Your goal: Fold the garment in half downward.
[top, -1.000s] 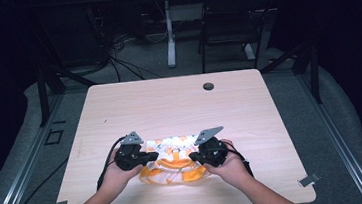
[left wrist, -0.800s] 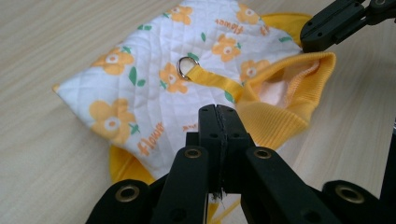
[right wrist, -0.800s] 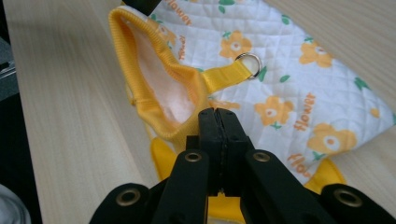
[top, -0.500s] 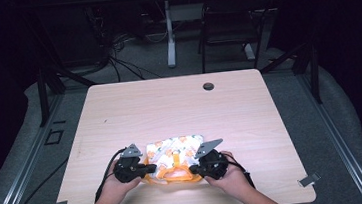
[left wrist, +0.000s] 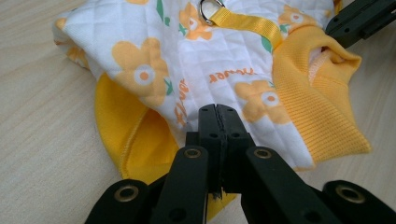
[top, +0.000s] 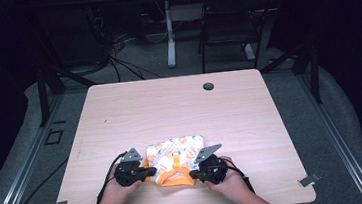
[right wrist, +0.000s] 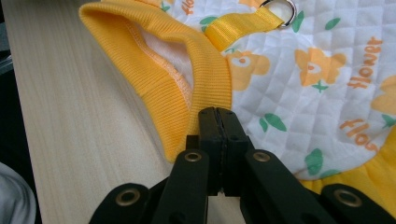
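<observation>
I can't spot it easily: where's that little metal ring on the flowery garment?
The ring sits on a yellow strap mid-garment, between both hand-held grippers, near the table's front edge.

A small quilted white-and-orange flower-print garment (top: 176, 155) lay near the front edge of the pale wooden surface (top: 179, 107), between the left gripper (top: 148, 172) and right gripper (top: 194, 172), touching both
</observation>
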Tool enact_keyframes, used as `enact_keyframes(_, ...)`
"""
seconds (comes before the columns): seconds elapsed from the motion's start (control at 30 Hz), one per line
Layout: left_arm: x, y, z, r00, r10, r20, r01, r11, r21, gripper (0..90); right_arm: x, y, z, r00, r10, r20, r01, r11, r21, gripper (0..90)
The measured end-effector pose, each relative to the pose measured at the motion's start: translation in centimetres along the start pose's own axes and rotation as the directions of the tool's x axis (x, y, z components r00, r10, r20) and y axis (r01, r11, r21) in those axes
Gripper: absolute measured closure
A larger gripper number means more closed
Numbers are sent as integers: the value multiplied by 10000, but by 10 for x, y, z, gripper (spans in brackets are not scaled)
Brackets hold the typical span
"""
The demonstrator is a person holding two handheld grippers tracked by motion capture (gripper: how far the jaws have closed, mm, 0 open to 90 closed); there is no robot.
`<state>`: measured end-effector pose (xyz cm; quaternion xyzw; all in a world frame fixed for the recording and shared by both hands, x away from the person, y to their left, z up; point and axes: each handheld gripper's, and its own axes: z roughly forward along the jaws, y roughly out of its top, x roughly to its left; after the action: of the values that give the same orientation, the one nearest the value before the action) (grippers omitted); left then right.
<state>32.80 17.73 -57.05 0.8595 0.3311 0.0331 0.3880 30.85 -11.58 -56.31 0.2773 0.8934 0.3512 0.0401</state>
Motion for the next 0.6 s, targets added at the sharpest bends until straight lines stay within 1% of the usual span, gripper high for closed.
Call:
enact_keyframes(0.03,0,0,0,10000,-5,3,5,10000,4,898,0,0,0,10000,-13,-4,13,10000,-8,900)
enact_keyframes(0.1,0,0,0,9999,113,-23,-113,9999,24,899,0,0,0,10000,18,-16,-18,10000,4,900)
enact_keyframes(0.17,0,-1,1,10000,49,-25,-49,10000,-5,899,-1,-1,1,10000,44,-23,-44,10000,41,900)
enact_keyframes(0.23,0,-1,1,10000,79,-17,-79,10000,-9,899,-1,-1,1,10000,36,-33,-36,10000,30,900)
enact_keyframes(0.27,0,-1,1,10000,56,-24,-57,10000,-35,899,-1,0,0,10000,-68,22,68,9998,195,900)
enact_keyframes(0.3,0,-1,1,10000,53,-36,-54,10000,-23,899,-1,-1,2,10000,58,-42,-58,10000,34,900)
enact_keyframes(0.4,1,0,2,10000,-3,-32,3,10000,16,899,-2,-1,3,9999,97,-65,-97,10000,16,900)
enact_keyframes(0.47,2,0,2,10000,-25,-19,25,10000,-5,900,-4,0,3,9999,105,-104,-104,9999,102,900)
enact_keyframes(0.5,3,1,3,10000,-5,-37,5,10000,-12,900,-4,-1,3,9998,144,-98,-144,9999,53,900)
enact_keyframes(0.57,3,1,3,9999,-151,-12,151,9999,-65,900,-5,0,3,9998,156,-111,-155,9999,64,900)
enact_keyframes(0.6,4,1,4,9999,-116,-28,116,9999,-73,900,-5,-1,3,9997,214,-116,-214,9998,13,900)
